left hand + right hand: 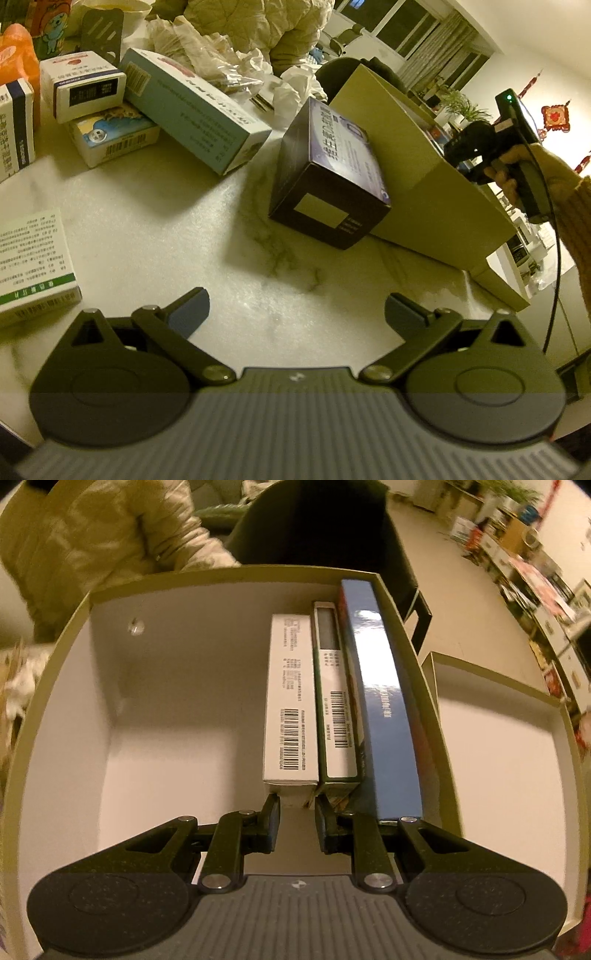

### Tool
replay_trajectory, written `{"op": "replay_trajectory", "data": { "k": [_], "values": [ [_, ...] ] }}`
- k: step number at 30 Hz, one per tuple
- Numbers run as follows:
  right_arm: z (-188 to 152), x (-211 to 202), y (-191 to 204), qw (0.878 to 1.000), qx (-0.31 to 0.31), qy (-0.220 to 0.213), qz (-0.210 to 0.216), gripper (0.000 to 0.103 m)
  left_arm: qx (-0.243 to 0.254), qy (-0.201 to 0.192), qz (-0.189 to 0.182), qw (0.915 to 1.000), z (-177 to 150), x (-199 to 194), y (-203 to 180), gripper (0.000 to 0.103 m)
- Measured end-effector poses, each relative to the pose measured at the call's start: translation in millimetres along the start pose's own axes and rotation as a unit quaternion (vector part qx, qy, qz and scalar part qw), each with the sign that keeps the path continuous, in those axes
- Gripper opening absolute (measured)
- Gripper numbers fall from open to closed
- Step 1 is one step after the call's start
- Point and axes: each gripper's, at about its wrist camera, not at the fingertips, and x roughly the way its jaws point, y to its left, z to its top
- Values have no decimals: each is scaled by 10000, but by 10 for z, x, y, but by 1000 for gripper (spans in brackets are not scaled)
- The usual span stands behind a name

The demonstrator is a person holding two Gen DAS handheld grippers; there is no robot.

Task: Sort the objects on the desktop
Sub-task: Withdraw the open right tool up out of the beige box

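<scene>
White carton (291,701), blue carton (388,716), marbled table (229,236).

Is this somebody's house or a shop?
Most likely a home, perhaps a living or dining room. A marble-look table is cluttered with medicine boxes, a puffy jacket hangs over a chair, and red knot decorations hang on the wall near potted plants.

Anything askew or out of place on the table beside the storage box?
Yes: the dark purple carton sits tilted, leaning against the storage box wall rather than lying flat. Behind it, crumpled wrappers clutter the tabletop.
</scene>
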Motion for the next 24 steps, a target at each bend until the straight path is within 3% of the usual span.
{"op": "replay_trajectory", "data": {
  "k": [11, 17, 19, 21, 24],
  "values": [
    [50, -9, -206, 9917, 1124, -541, 312, 28, -121, 8, 54, 9999, 8, -36, 39, 103],
    [-23, -192, -251, 9892, 1104, -848, 457, 53, -199, -22, 155, 9997, 12, -71, 54, 103],
    [-68, -290, -270, 9871, 1120, -979, 597, 69, -193, -53, 193, 9996, 18, -95, 51, 103],
    [-135, -371, -287, 9845, 1134, -1107, 753, 77, -166, -91, 232, 9996, 21, -126, 46, 103],
    [-260, -485, -315, 9811, 1080, -1235, 1024, 78, -144, -147, 300, 9993, 20, -170, 39, 103]
  ]
}}
